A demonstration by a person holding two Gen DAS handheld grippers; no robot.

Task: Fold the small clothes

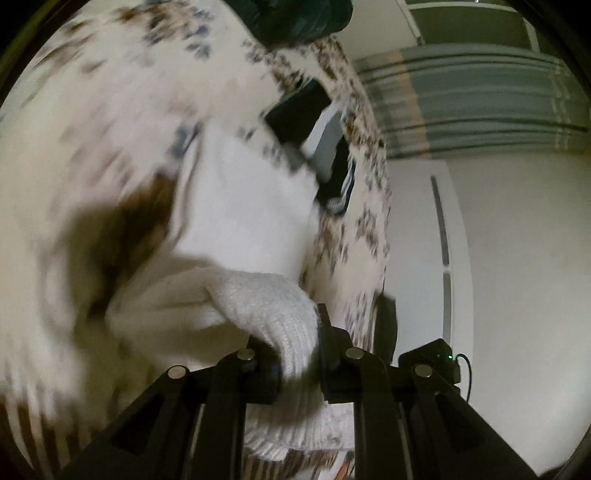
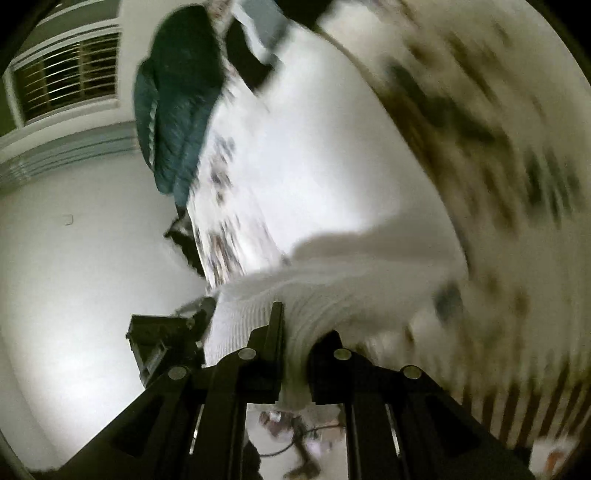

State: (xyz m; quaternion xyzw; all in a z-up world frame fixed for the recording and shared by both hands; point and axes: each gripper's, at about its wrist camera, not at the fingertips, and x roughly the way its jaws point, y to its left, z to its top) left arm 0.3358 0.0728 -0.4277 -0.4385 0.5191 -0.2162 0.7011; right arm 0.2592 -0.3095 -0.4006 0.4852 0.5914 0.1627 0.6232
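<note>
Where the left wrist view is concerned, a white knit garment point(image 1: 273, 314) is seen clamped between the left tongs point(image 1: 299, 354), held over a patterned bedspread point(image 1: 110, 110); a dark teal bundle point(image 1: 291, 18) is noted beyond. From the right wrist view, the garment's ribbed edge point(image 2: 295, 302) is gripped by the right tongs point(image 2: 295, 354). Both views are blurred.

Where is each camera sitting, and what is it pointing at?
Left wrist: sits behind the left gripper, looking along its fingers, shut on the white knit garment; patterned bedcover beyond.
Right wrist: sits behind the right gripper, shut on the same garment; window far left.
Both share: the garment, bedcover, dark teal cloth.
</note>
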